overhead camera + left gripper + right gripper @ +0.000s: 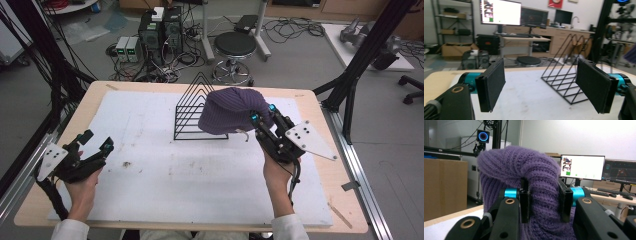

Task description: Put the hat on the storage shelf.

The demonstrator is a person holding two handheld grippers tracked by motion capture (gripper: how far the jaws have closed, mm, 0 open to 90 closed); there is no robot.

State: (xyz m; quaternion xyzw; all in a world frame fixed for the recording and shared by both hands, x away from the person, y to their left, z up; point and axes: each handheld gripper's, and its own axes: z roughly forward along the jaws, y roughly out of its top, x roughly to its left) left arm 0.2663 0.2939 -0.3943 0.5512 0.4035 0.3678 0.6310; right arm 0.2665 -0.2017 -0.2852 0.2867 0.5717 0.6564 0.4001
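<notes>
Two grippers are working over a white sheet [150,185] that is covering most of a wooden table [90,97]. At the left edge of the sheet, the left gripper [97,141] is hovering with its jaws spread wide and nothing between them; the left gripper view is looking between its black pads [495,82] toward a black wire rack [566,80]. That wire rack [192,112] is standing upright near the middle of the sheet. Just right of it, a purple knitted hat [230,110] is hanging against the rack's right side, above the sheet. The right gripper [262,116] is pinching a fold of the hat [539,195], its jaws pressing into the knit from both sides
</notes>
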